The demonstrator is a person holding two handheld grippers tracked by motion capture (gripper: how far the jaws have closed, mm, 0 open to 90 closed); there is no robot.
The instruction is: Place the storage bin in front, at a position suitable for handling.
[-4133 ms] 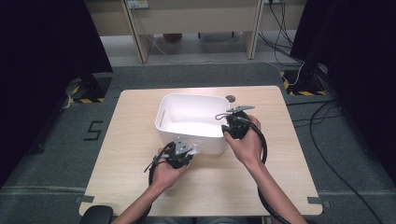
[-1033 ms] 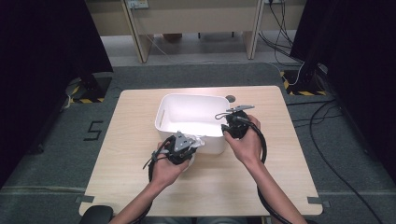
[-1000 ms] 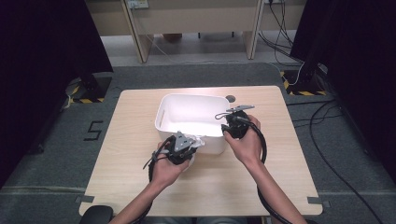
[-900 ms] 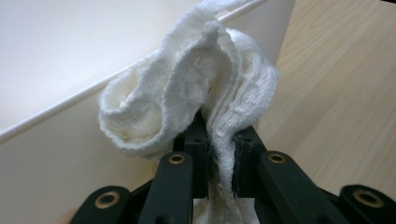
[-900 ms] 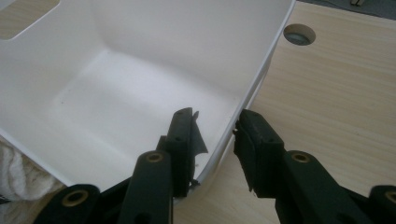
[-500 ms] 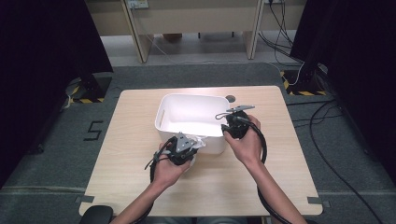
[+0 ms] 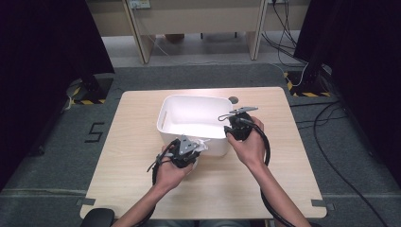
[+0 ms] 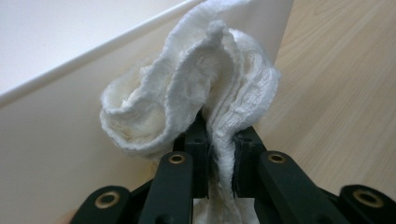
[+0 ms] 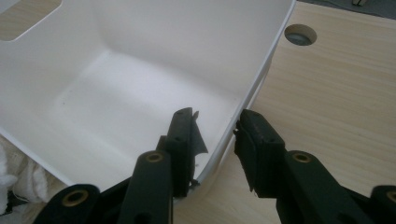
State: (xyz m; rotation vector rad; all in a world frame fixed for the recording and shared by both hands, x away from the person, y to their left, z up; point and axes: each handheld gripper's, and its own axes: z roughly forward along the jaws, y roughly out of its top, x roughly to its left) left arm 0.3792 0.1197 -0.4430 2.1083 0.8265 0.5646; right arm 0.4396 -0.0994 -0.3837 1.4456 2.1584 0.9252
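A white knitted cloth (image 8: 205, 93) bunches in loose folds, pinched at its lower part and raised just beside the near outer wall of the tub. The white plastic tub (image 7: 189, 111) stands upright on the table, rectangular, with a cut-out handle in its left wall.

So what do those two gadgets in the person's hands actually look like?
Each tool, left and right, is black, with two flat black jaws on arms fixed by brass-coloured rivets. A grey three-cornered plate tops each, and a black cable loops away. The forearms are bare, no sleeves.
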